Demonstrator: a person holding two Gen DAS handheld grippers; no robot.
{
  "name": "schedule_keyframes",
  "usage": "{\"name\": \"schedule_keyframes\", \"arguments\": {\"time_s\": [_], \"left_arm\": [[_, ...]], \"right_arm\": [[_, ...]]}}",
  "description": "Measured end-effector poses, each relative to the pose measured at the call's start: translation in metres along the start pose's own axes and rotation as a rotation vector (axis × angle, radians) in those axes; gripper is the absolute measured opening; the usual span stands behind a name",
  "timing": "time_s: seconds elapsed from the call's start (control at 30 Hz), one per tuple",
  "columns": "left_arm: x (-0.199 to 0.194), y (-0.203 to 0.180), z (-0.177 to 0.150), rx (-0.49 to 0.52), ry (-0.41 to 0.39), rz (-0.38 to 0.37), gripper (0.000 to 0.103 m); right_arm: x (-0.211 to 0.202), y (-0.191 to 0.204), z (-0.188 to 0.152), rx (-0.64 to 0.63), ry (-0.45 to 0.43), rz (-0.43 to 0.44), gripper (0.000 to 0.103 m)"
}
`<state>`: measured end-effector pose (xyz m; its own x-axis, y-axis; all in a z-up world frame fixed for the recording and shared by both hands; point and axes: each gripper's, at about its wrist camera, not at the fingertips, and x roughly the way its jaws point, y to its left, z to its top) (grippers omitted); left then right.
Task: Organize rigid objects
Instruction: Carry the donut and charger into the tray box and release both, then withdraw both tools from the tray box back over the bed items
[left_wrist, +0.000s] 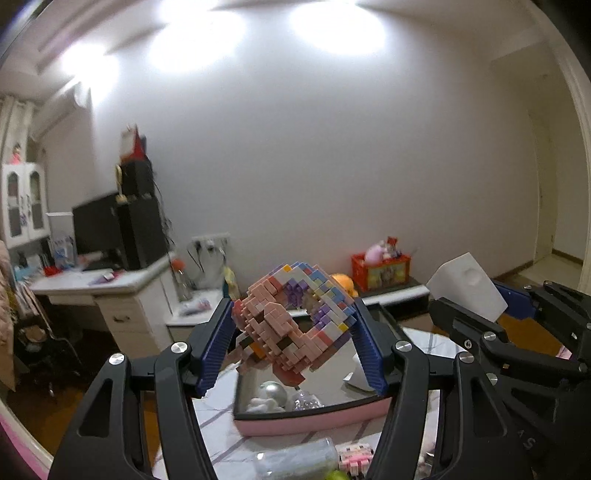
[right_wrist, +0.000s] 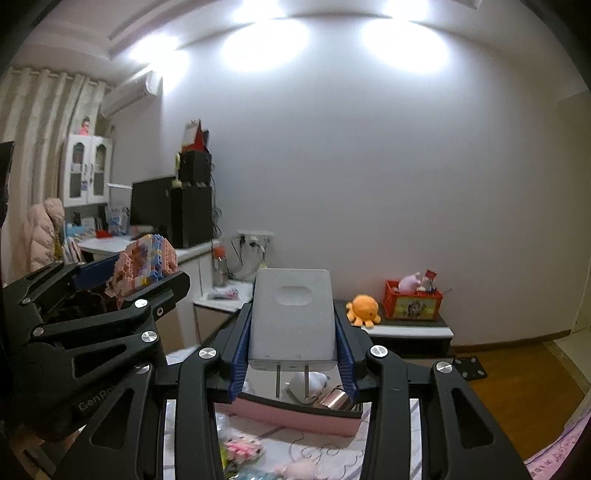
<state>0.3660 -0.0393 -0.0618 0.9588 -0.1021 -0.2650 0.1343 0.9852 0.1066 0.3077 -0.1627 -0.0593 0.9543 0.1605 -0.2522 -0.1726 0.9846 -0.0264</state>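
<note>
My left gripper (left_wrist: 291, 332) is shut on a pink, white and purple brick-built model (left_wrist: 291, 321), held in the air above a pink tray (left_wrist: 314, 421). My right gripper (right_wrist: 291, 354) is shut on a white plug-in charger (right_wrist: 291, 317) with two metal prongs pointing down, also held above the pink tray (right_wrist: 295, 417). The charger shows in the left wrist view (left_wrist: 467, 286) at the right. The brick model shows in the right wrist view (right_wrist: 144, 264) at the left. The tray holds a silver ball (left_wrist: 273, 393) and a few small items.
The tray sits on a table with a patterned cloth (right_wrist: 325, 454). Small toys lie on the cloth near me: a pink brick figure (left_wrist: 354, 456) and a clear container (left_wrist: 295, 461). A white desk (left_wrist: 110, 284) with a monitor stands left. A red crate (right_wrist: 412, 301) and an orange plush (right_wrist: 364, 310) sit on a low cabinet behind.
</note>
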Motion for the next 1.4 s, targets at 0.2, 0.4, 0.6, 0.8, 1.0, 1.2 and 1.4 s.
{"name": "schedule_keyframes", "arguments": {"time_s": [0.2, 0.4, 0.6, 0.8, 1.0, 1.2, 1.4], "left_arm": [[0.088, 0.006, -0.023, -0.009, 0.194, -0.038, 0.062], [0.153, 0.010, -0.056, -0.033, 0.389, -0.079, 0.062], [0.179, 0.019, -0.077, -0.010, 0.482, -0.025, 0.062], [0.192, 0.019, -0.075, 0.041, 0.515, 0.004, 0.064], [0.192, 0.027, -0.076, 0.008, 0.525, 0.028, 0.079], [0.158, 0.043, -0.058, -0.055, 0.424, 0.038, 0.097], [0.084, 0.048, -0.032, -0.081, 0.254, 0.037, 0.103]], "right_arm": [[0.072, -0.008, -0.020, 0.018, 0.146, 0.027, 0.041], [0.134, -0.015, -0.048, 0.052, 0.326, 0.064, 0.041], [0.177, -0.012, -0.069, 0.083, 0.488, 0.204, 0.041], [0.199, -0.013, -0.076, 0.080, 0.554, 0.198, 0.042], [0.203, -0.017, -0.076, 0.099, 0.570, 0.189, 0.043], [0.189, -0.024, -0.061, 0.120, 0.510, 0.138, 0.074], [0.126, -0.018, -0.028, 0.079, 0.336, 0.077, 0.082]]}}
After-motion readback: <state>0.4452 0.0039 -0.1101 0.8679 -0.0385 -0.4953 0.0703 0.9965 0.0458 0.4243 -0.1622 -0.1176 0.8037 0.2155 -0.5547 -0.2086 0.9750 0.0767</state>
